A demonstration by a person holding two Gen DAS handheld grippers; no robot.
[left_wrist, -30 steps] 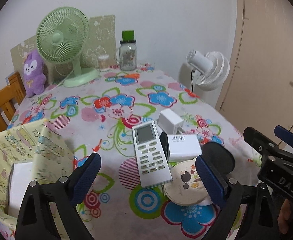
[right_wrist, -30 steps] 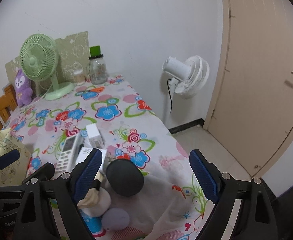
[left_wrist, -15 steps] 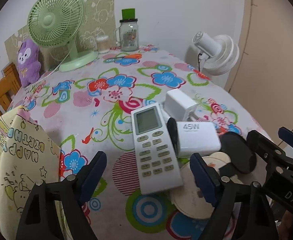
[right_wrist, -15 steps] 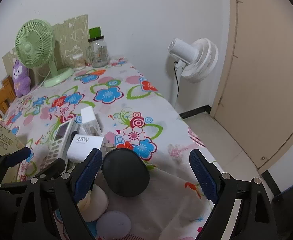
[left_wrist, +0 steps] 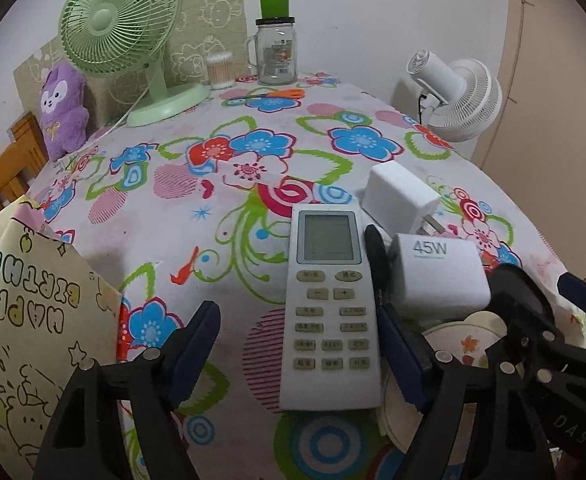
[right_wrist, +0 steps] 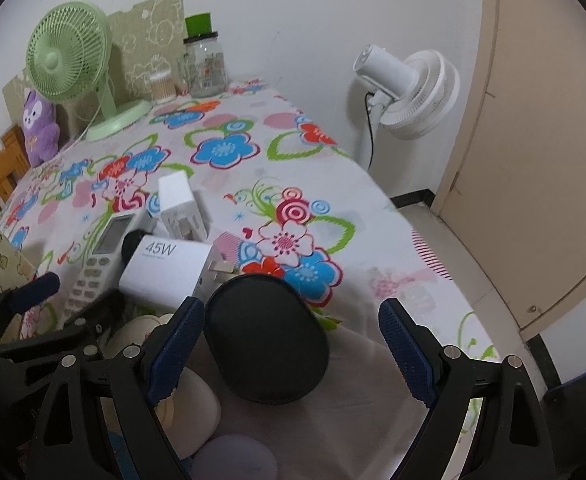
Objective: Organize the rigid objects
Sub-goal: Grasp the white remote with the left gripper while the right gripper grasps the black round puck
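A white remote control (left_wrist: 330, 308) lies on the flowered tablecloth between the fingers of my open left gripper (left_wrist: 299, 344); its right finger is close beside the remote. A white 45W charger (left_wrist: 439, 274) and a white plug adapter (left_wrist: 400, 200) lie to its right, by a round cream case (left_wrist: 463, 344). In the right wrist view my open right gripper (right_wrist: 291, 350) straddles a black oval case (right_wrist: 267, 336). The 45W charger (right_wrist: 165, 266), adapter (right_wrist: 181, 206) and remote (right_wrist: 103, 250) lie beyond it to the left.
A yellow birthday gift bag (left_wrist: 25, 312) stands at the left edge. A green desk fan (left_wrist: 123, 36), purple plush (left_wrist: 63, 110), glass jar (left_wrist: 276, 54), cotton swabs (left_wrist: 219, 70) and orange scissors (left_wrist: 269, 94) are at the back. A white floor fan (right_wrist: 409, 88) stands beside the table's right edge.
Both grippers have moved forward and down toward the objects. The left fingers now flank the remote; the right fingers now flank the black case. Both stay open.
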